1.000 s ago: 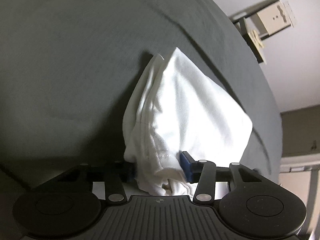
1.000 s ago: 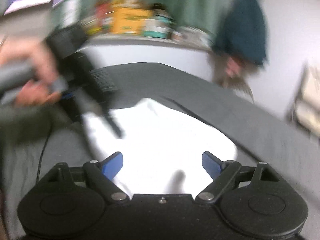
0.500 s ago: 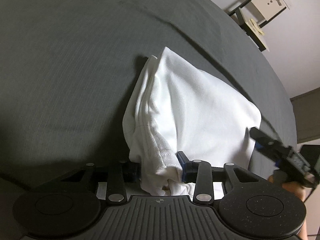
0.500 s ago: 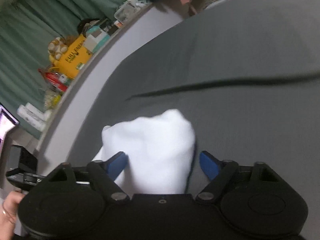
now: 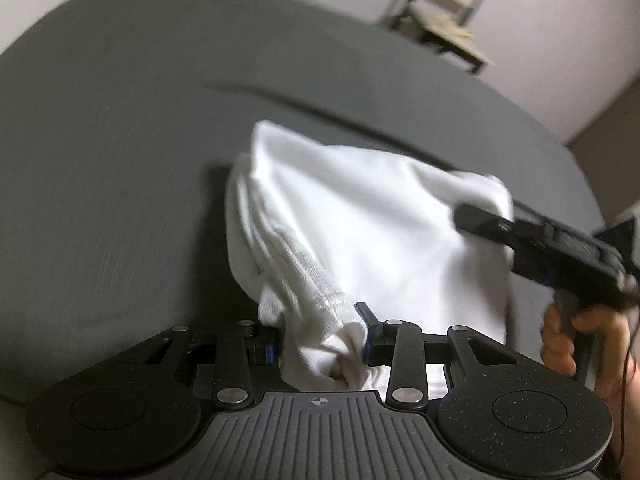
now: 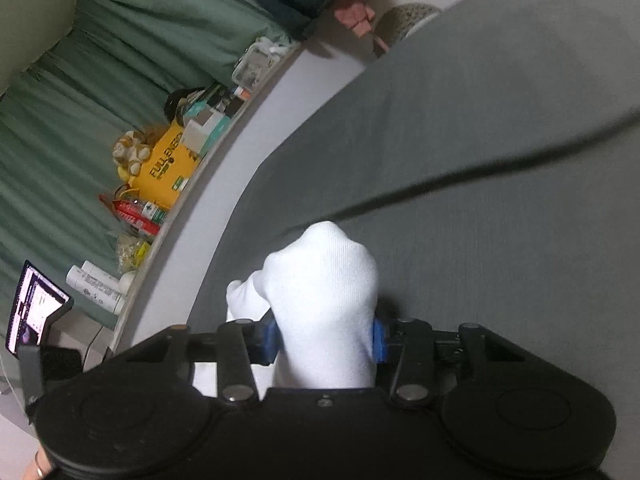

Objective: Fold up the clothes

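The white garment [image 5: 360, 220] lies bunched on the grey bed [image 5: 120, 160], partly lifted. At its left end, the left gripper [image 5: 320, 344] has its fingers clamped on a ribbed hem. At its right end, the right gripper [image 6: 324, 338] is pinched on a gathered corner [image 6: 324, 276]. The cloth looks light, soft and limp; it will likely sag between holds, so hems and corners look like the best places to hold.
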`<act>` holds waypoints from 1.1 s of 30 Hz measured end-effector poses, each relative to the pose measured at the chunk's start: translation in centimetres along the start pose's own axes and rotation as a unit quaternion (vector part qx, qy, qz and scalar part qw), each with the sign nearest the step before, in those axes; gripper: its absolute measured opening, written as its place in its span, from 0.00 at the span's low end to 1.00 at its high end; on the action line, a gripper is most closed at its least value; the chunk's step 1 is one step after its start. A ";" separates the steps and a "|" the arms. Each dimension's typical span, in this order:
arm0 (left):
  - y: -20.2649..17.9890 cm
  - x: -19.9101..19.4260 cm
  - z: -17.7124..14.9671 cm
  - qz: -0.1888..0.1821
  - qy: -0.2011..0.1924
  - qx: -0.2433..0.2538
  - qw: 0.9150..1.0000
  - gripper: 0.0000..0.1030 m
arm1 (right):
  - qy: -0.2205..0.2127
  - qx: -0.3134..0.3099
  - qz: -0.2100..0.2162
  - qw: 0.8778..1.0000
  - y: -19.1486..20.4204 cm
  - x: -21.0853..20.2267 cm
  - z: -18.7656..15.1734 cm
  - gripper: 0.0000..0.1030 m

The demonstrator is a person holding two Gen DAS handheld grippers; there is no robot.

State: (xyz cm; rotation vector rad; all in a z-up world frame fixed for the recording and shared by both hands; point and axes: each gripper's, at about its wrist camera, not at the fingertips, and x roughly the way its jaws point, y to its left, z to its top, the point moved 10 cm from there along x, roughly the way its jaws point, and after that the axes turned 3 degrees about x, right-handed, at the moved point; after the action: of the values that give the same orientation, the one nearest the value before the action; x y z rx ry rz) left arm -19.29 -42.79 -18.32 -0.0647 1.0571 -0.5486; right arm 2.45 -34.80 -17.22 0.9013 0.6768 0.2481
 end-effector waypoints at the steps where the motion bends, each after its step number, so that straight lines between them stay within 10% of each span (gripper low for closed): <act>1: -1.4 -0.1 0.4 -0.009 -0.009 0.011 1.000 0.36 | -0.005 0.000 -0.006 1.000 -0.1 -0.9 0.7 0.40; 16: -26.7 11.2 10.0 -0.129 -0.102 0.024 0.986 0.36 | -0.091 -0.042 -0.171 0.980 -11.2 -18.9 19.0 0.40; 26: -30.4 19.8 9.7 -0.119 -0.087 0.009 0.989 0.36 | -0.070 -0.039 -0.209 0.975 -21.7 -17.1 23.4 0.42; 29: -30.0 20.8 9.0 -0.119 -0.078 0.005 0.990 0.37 | -0.073 -0.040 -0.209 0.974 -23.7 -16.8 23.2 0.52; 33: -29.3 20.4 8.4 -0.112 -0.072 0.016 0.991 0.47 | -0.080 -0.070 -0.263 0.959 -25.6 -17.8 22.3 0.89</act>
State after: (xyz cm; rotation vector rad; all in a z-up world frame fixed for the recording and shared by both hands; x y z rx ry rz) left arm -16.31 -79.22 -21.51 -0.1937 0.9051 -0.7526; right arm 1.05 -72.94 -20.02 0.5721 0.7136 -0.2492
